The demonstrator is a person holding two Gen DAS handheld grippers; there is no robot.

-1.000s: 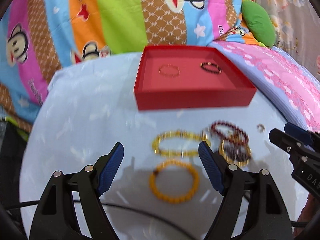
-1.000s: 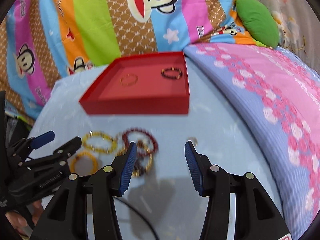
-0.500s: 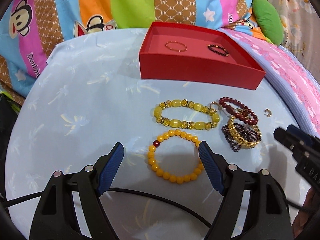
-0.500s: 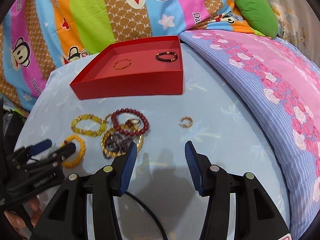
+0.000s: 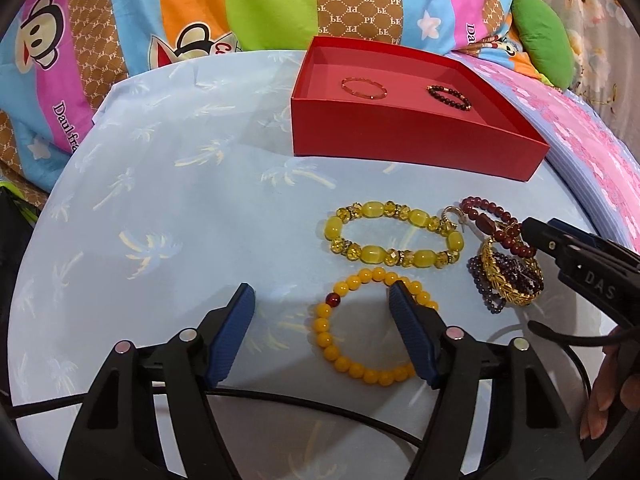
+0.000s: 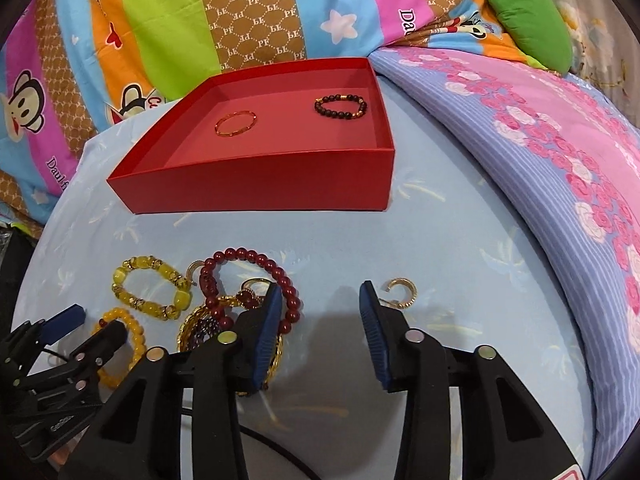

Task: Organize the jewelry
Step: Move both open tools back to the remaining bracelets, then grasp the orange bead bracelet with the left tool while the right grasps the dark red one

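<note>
A red tray holds a thin gold bangle and a dark bead bracelet. On the blue cloth lie a yellow-green bracelet, an orange bead bracelet, a dark red bracelet, a gold bangle over purple beads and a small gold hoop. My left gripper is open over the orange bracelet. My right gripper is open, its right finger just before the hoop.
A colourful monkey-print quilt rises behind the tray. A pink and purple flowered blanket lies to the right, with a green cushion at the far right. A black cable runs across the cloth near me.
Both grippers have moved forward and lower toward the jewelry on the cloth. The left now has its right finger over the orange bracelet; the right has come up to the hoop. Both stayed open.
</note>
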